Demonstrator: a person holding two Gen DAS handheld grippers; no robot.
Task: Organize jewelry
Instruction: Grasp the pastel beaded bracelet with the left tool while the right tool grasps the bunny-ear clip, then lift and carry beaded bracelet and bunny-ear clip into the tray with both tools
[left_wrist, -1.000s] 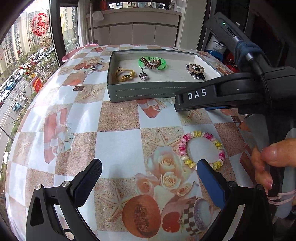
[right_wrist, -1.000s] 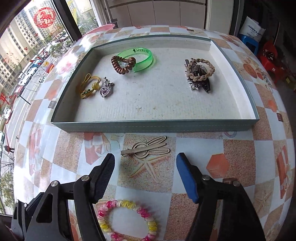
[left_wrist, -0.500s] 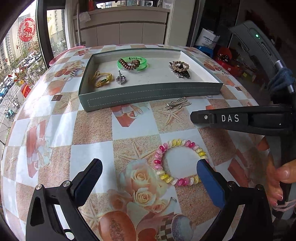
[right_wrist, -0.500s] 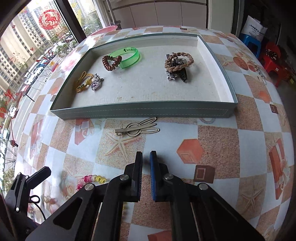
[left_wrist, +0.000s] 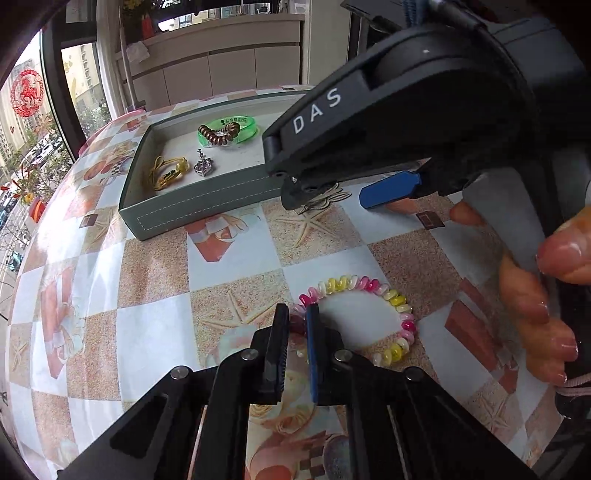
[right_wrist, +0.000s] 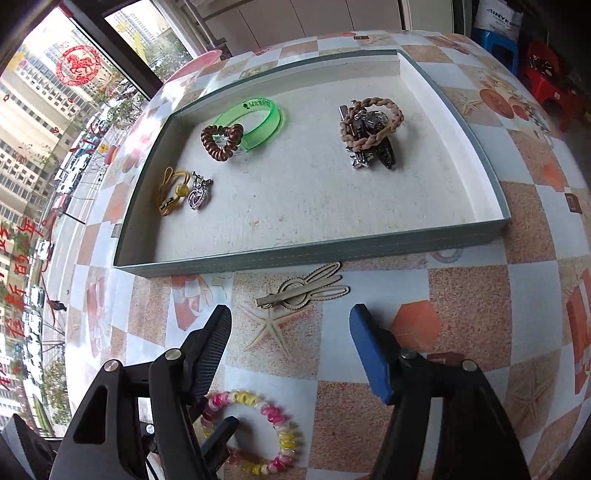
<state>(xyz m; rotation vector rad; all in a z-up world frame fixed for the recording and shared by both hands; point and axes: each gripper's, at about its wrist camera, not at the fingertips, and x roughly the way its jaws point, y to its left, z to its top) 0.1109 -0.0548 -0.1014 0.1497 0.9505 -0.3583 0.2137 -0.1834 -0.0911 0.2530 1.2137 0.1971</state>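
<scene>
Several pieces already lie in the shallow grey tray (right_wrist: 491, 177), upper frame. On the desk (right_wrist: 461, 295), the left tool (left_wrist: 295, 325) has just closed, pinching the pink-and-yellow coiled bracelet (left_wrist: 391, 295); the right tool (right_wrist: 290, 347), just reopened and empty, straddles the brass rabbit-shaped clip (right_wrist: 306, 290). Both remain outside.

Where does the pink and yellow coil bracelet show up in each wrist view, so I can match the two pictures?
Left wrist view: the coil bracelet lies low, right of centre, its left edge between the closed jaws of the left gripper.
Right wrist view: it sits at the bottom, left of centre.
Shared landmark: the grey-green tray, beyond the bracelet in both views.
</scene>
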